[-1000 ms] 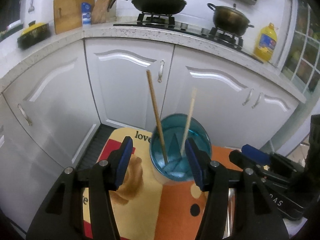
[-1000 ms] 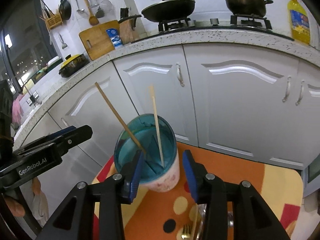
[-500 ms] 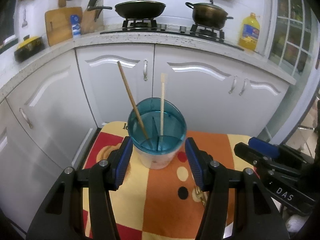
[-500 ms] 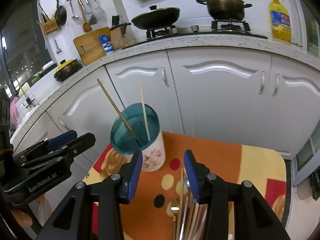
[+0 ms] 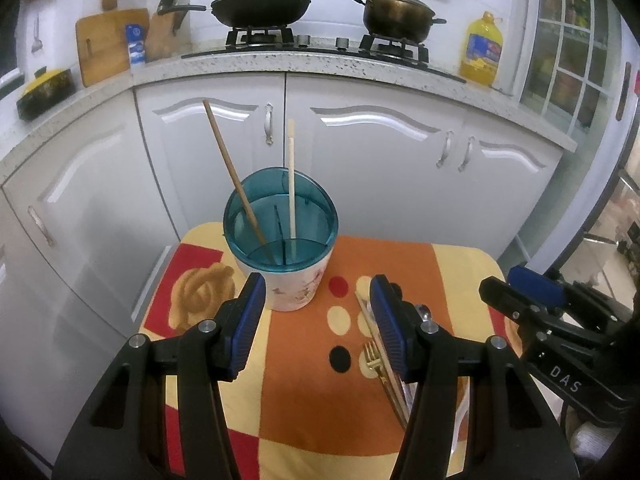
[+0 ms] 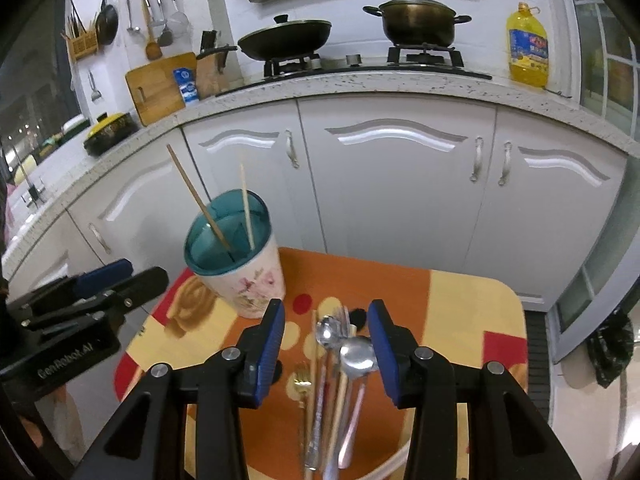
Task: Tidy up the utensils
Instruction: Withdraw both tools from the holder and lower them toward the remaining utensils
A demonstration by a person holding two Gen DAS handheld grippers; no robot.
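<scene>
Pulling back from the holder (image 6: 236,256), both empty claws, right claw (image 6: 326,354) and left claw (image 5: 318,326), stood half open over the remaining cutlery (image 6: 340,364) on the desk (image 6: 472,320).

Quick count: one utensil holder (image 6: 244,272) with two chopsticks in it, a darker one (image 6: 198,200) and a pale one (image 6: 247,208). On the table (image 6: 460,304): two spoons (image 6: 358,354) clearly visible, one gold fork (image 6: 303,380), plus more handles bunched together, can't count them. Two claws, left claw (image 5: 318,322) and right claw (image 6: 326,346).
</scene>
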